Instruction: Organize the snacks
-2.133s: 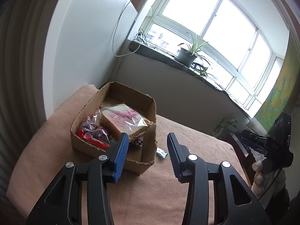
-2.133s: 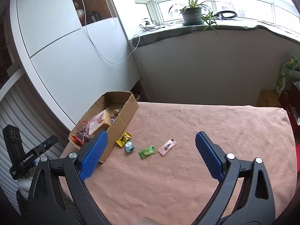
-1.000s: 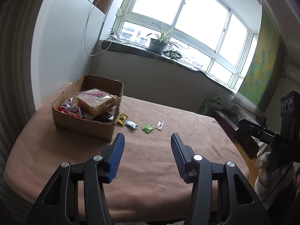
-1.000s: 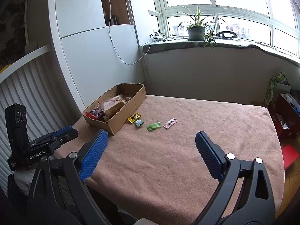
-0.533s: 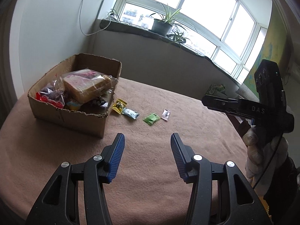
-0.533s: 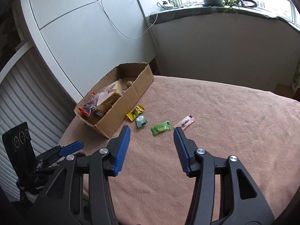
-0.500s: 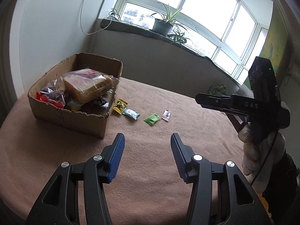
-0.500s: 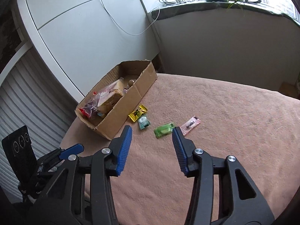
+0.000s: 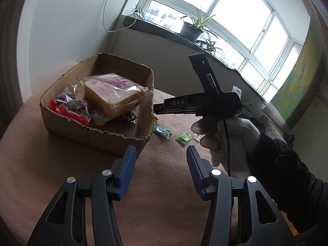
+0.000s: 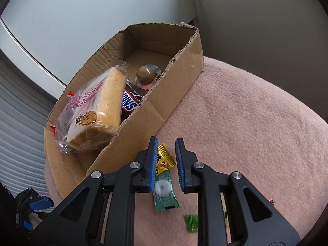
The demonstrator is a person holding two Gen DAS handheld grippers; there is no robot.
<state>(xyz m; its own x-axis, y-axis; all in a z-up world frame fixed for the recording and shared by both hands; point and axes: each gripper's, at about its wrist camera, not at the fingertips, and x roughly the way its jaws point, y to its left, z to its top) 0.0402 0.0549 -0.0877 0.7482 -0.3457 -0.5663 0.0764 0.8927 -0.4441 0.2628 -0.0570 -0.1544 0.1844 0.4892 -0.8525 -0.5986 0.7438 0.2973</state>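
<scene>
A cardboard box (image 9: 67, 121) (image 10: 180, 65) on the pink tablecloth holds a bagged bread slice (image 9: 111, 96) (image 10: 96, 110), a Snickers bar (image 10: 130, 102) and other snacks. My right gripper (image 10: 165, 143) hovers low beside the box, jaws narrowly open around a yellow candy packet (image 10: 165, 158) that lies on the cloth; whether the pads touch it I cannot tell. A teal candy (image 10: 165, 192) (image 9: 163, 130) and a green packet (image 10: 191, 222) (image 9: 183, 139) lie behind it. My left gripper (image 9: 161, 155) is open and empty near the box's front corner.
In the left wrist view the gloved hand holding the right gripper's body (image 9: 196, 102) reaches across towards the box. A windowsill with a potted plant (image 9: 191, 30) runs behind the table. A white cabinet wall (image 10: 82, 20) stands just behind the box.
My right gripper has dropped close to the cloth beside the box and narrowed its jaws around the yellow packet. My left gripper has moved nearer the box.
</scene>
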